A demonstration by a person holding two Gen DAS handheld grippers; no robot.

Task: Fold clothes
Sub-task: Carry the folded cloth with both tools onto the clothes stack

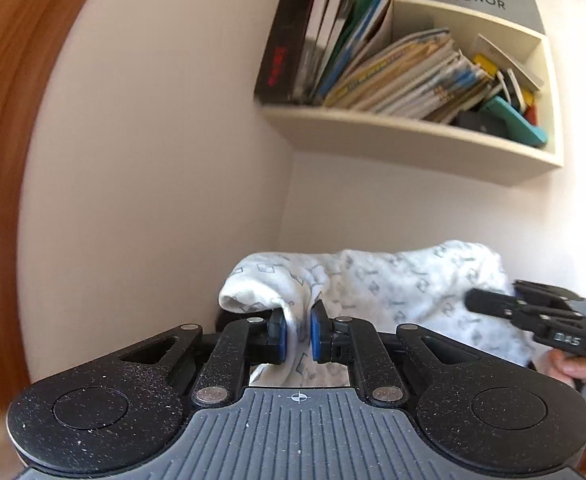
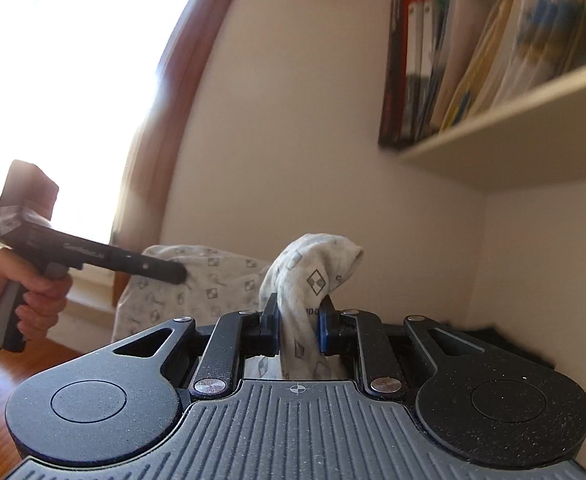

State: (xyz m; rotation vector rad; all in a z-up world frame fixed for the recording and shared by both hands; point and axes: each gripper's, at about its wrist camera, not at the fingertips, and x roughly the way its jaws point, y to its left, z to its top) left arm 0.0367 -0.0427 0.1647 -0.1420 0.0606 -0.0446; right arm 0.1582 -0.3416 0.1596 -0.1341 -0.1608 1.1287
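1. Left gripper (image 1: 297, 334): held level, jaws pinching a gathered fold of the white printed garment (image 1: 393, 288) between the blue pads (image 1: 316, 336); cloth bunches above the pads and spills toward 10 o'clock.
2. Right gripper (image 2: 299, 330): also level, jaws clamped on a twisted corner of the garment (image 2: 313, 280), which stands up between them and droops over toward 2 o'clock.
3. Each wrist view catches the other gripper side-on: the right one at 3 o'clock in the left view, the left one at 9 o'clock in the right view, a hand (image 2: 9, 280) wrapped around its grip.
4. The garment hangs stretched between the two grips, long axis running side to side, lifted off the wooden desk (image 2: 9, 368).
5. Beyond: bare wall corner, open room above the cloth. Bookshelf (image 1: 405, 136) at 1 o'clock, window frame (image 2: 161, 128) at 10 o'clock.
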